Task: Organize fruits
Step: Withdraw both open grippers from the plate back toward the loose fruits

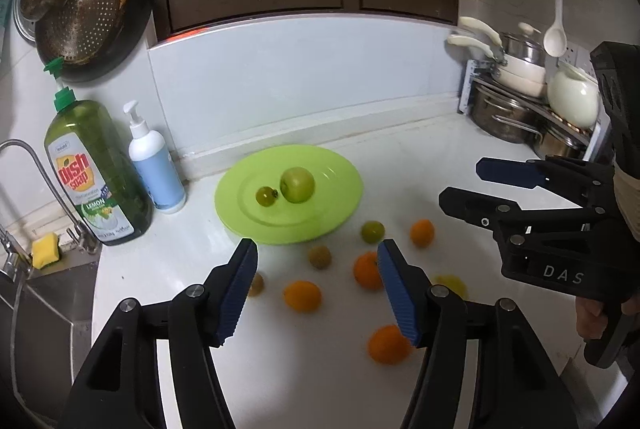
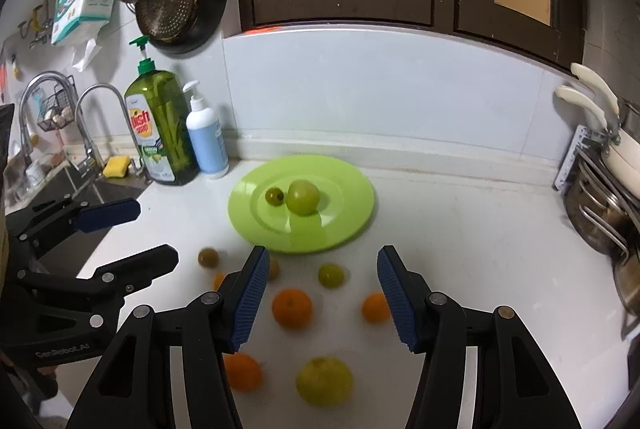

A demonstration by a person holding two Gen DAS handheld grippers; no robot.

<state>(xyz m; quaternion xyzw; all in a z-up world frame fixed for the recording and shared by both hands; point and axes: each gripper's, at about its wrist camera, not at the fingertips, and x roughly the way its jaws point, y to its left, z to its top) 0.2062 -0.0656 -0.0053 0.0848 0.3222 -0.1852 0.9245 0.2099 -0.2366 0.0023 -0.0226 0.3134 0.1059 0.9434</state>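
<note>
Between picks: both tongs, left and right, spread and empty; next grab an orange for the plate.

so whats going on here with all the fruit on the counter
A person holds a two-finger gripper in each hand over a white kitchen counter, sorting fruit onto a green plate. Two green fruits, a large one and a small one, already sit on the plate. Several oranges and a few greenish fruits still lie loose on the counter in front of it. Both the left gripper and the right gripper are open and hold nothing.
</note>
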